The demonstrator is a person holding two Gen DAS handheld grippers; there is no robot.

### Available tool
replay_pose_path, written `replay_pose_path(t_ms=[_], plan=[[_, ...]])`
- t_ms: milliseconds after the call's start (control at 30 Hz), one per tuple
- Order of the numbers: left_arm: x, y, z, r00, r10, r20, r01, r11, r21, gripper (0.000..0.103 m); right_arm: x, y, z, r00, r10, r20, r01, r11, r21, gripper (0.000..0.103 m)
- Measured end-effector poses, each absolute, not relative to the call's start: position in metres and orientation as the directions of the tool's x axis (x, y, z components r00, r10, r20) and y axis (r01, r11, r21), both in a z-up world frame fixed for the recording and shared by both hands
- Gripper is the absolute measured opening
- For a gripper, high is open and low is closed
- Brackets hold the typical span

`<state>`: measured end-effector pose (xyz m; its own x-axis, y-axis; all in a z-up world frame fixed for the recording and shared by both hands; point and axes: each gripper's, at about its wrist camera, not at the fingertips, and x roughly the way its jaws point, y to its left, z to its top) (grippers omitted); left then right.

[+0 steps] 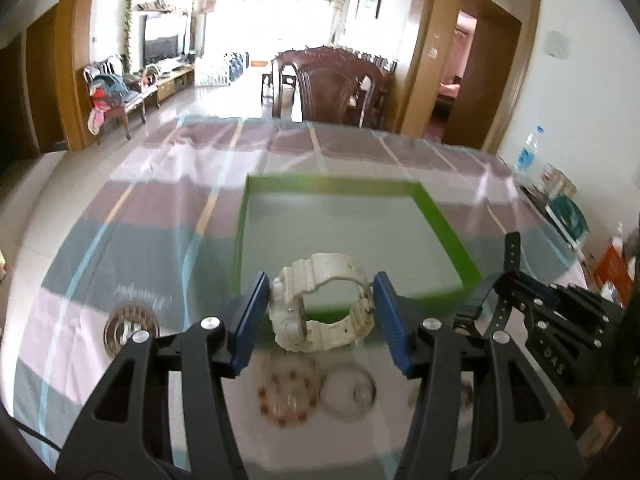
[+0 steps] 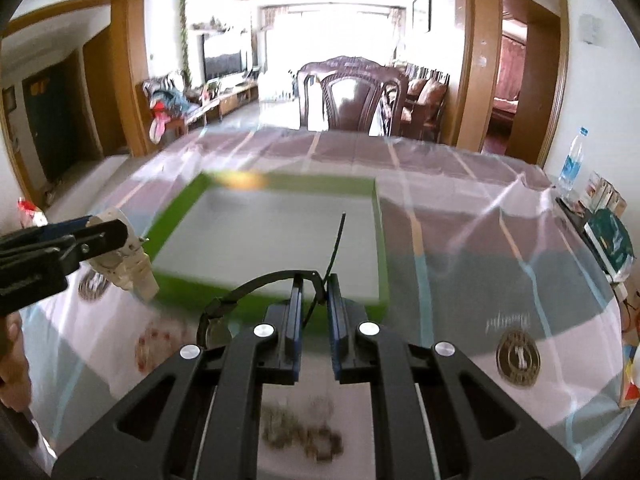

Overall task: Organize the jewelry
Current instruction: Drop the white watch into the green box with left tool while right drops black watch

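Step in hand, as judged: two watches are being carried to the green tray (image 1: 444, 220), w/ neither yet set down. A white watch (image 1: 320, 304) is held betw. the jaws of the left gripper (image 1: 320, 312), clenched on its strap sides, at the tray's near edge and above the bench (image 1: 120, 240). A black watch (image 2: 256, 292) is pinched by its strap in the right gripper (image 2: 314, 312), jaws nearly closed on it, the strap tail standing up over the tray floor. The tray interior appears bare.

Next move, prob.: each watch is to be brought fwd past the near wall, lowered to the tray floor, and the jaws released; the two should be kept apart so the straps are not tangled.

Count: 2 watches (1 white, 1 black), 1 tray. Loose on the bench near the grippers: 1 beaded bracelet (image 1: 286, 396) w/ red beads, 1 clear ring-like bangle (image 1: 348, 394), 1 further darker beaded piece (image 2: 304, 436), too blurred to be identified. Approx. only, given motion blur.
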<state>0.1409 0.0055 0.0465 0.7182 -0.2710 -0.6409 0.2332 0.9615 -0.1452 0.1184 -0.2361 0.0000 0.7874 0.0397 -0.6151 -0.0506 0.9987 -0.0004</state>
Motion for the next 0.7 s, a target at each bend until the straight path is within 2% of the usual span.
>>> replay_pose_path(t_ms=[167,433,467,500,533,567,600,700], plan=[[0.187,-0.007,0.043,0.73,-0.231,-0.643,0.192,0.973,-0.132,0.054,0.166,-0.238,-0.001,0.798,0.001,-0.602,-0.003,1.0,-0.002,0.012],[0.231,-0.022,0.004,0.672,-0.187,-0.717,0.174,0.98,-0.093,0.055,0.21,-0.235,-0.04,0.746,-0.02,-0.666,0.008,1.0,-0.021,0.013],[0.233,-0.023,0.0,0.665,-0.184,-0.724,0.174,0.981,-0.089,0.056,0.211,-0.234,-0.043,0.738,-0.024,-0.674,0.007,1.0,-0.028,0.018],[0.233,-0.022,-0.003,0.663,-0.177,-0.728,0.17,0.982,-0.084,0.056,0.21,-0.235,-0.044,0.733,-0.03,-0.68,0.012,0.999,-0.032,0.031],[0.23,-0.021,-0.003,0.669,-0.17,-0.723,0.167,0.983,-0.078,0.056,0.206,-0.237,-0.042,0.735,-0.03,-0.677,0.017,1.0,-0.026,0.039],[0.228,-0.02,-0.002,0.678,-0.164,-0.717,0.165,0.984,-0.07,0.061,0.202,-0.238,-0.038,0.743,-0.026,-0.668,0.02,1.0,-0.018,0.051],[0.223,-0.019,0.0,0.691,-0.153,-0.707,0.159,0.986,-0.058,0.067,0.195,-0.24,-0.033,0.755,-0.024,-0.656,0.023,1.0,-0.01,0.053],[0.198,-0.016,0.013,0.741,-0.103,-0.664,0.131,0.991,-0.007,0.069,0.173,-0.246,-0.019,0.766,-0.012,-0.642,0.017,1.0,0.002,0.053]])
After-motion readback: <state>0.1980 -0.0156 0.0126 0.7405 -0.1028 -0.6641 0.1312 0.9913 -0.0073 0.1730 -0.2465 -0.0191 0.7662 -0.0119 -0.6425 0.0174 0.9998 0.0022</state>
